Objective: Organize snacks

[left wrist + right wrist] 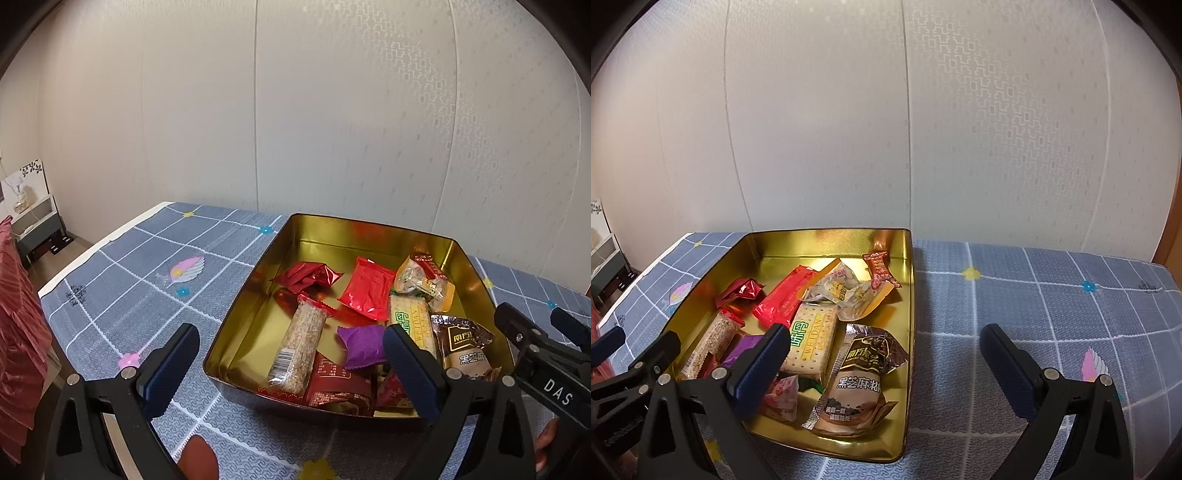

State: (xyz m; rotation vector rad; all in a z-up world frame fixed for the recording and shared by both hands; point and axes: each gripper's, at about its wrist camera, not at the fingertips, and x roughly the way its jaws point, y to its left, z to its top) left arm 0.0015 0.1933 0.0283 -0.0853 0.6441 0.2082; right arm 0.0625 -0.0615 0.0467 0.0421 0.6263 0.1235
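The near wall of the gold tin (258, 295) hides the lower ends of the packets lying closest to the cameras, and the left gripper's (291, 363) right finger covers part of the WEIDAN cracker pack (410, 325). Print on the dark red packets at the tin's near edge is too small to read. A fingertip (197, 459) of the person shows at the bottom of the left wrist view, cut off by the frame.

Both tools hover above the table, tilted down toward the tin. The left gripper stands wide, empty, straddling the tin's near-left corner. The right gripper (884, 363) is likewise spread wide and empty, its left finger over the tin and its right finger over the checked tablecloth (1034, 314).

All snacks lie inside the tin: the sesame bar (299, 347), purple candy (364, 345), red packet (365, 288), black sesame paste pouch (858, 380). Right of the tin the cloth is open; the table's left edge (96, 247) is near.
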